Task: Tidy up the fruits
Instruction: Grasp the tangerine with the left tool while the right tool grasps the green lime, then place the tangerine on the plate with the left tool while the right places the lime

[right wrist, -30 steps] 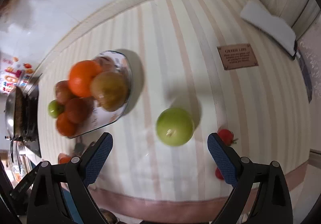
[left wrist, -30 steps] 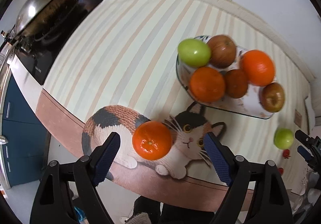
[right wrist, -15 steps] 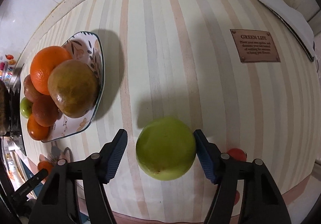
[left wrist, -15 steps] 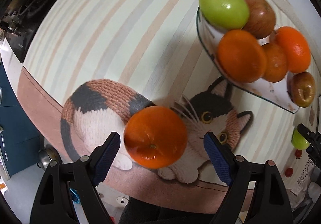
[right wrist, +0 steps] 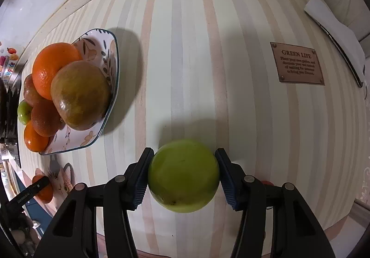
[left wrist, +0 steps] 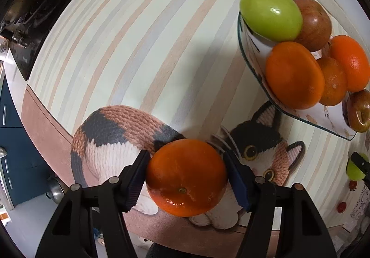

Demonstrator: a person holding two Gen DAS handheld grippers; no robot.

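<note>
— What are the two grippers up to, from where you stand?

— The left gripper [left wrist: 186, 176] has its blue pads pressed to either side of an orange [left wrist: 186, 177], clenched on it, over the knitted cat picture [left wrist: 120, 140] at the near edge of the striped mat [left wrist: 138, 38]. The right gripper [right wrist: 183, 176] is clamped the same way on a green apple [right wrist: 183, 175], pads touching both flanks.

— And the fruit bowl?

— The bowl [right wrist: 108, 66] is the thing to steer by. It's piled with oranges, brownish fruit and a green one [left wrist: 271, 14]. The held orange is near the bowl, on its cat side; the apple is on the bowl's other side, a bit farther off over bare stripes.

— Any writing?

— Beyond the apple, well away from the bowl, there's a brown plaque [right wrist: 297, 62] headed "GREEN LIFE"; the smaller lines under it are too blurred to read. The left gripper's finger tip [right wrist: 34, 187] carries small white lettering I can't make out.

— Do the two cameras differ?

— Only the right wrist shows the plaque and a white cloth [right wrist: 335, 26] past it. Only the left wrist shows the cat's whole body and the dark stove [left wrist: 34, 15] far from the bowl. Each catches the other's fruit at its edge: the apple [left wrist: 355, 169] small in the left wrist's picture, the orange [right wrist: 44, 188] in the right's.
</note>
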